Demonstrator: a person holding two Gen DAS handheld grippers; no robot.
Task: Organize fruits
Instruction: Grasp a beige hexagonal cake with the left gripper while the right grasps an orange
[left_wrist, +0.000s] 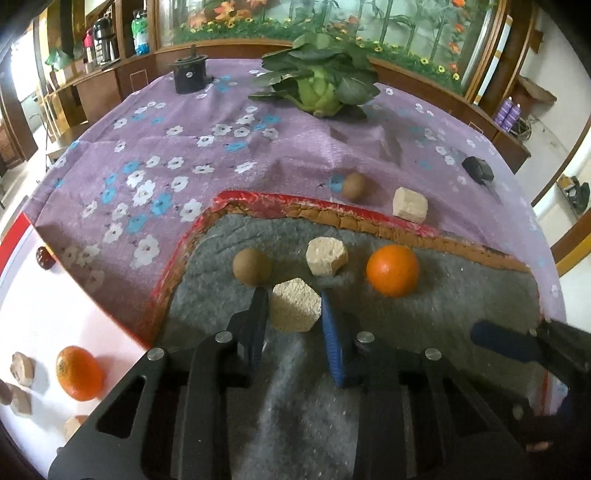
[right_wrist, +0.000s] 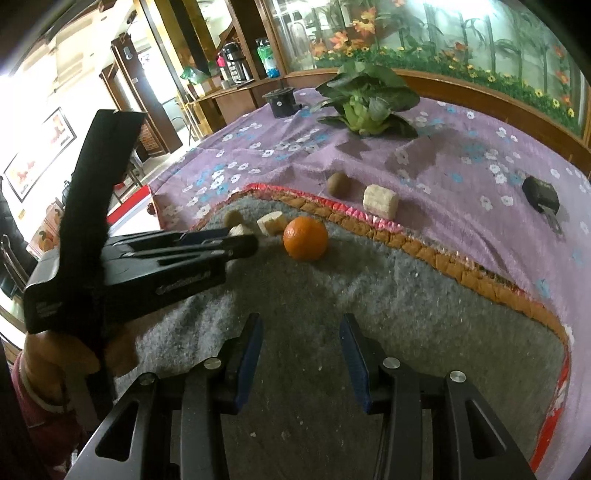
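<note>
My left gripper (left_wrist: 295, 314) is shut on a beige hexagonal block (left_wrist: 295, 304), its pads against the block's two sides, low over the grey mat (left_wrist: 443, 317). Just beyond it on the mat lie a brown round fruit (left_wrist: 252, 266), a second beige block (left_wrist: 327, 256) and an orange (left_wrist: 392, 270). On the purple cloth behind sit another brown fruit (left_wrist: 354, 185) and a third block (left_wrist: 410, 205). My right gripper (right_wrist: 301, 325) stands open over bare mat, nothing between its fingers, with the orange (right_wrist: 305, 238) ahead of it. The left gripper (right_wrist: 243, 236) shows side-on at its left.
A leafy green vegetable (left_wrist: 317, 81) and a black can (left_wrist: 189, 74) stand at the back of the flowered cloth; a small black object (left_wrist: 478, 170) lies far right. On the white tabletop at left are a second orange (left_wrist: 79, 373), a red fruit (left_wrist: 44, 258) and several brownish pieces.
</note>
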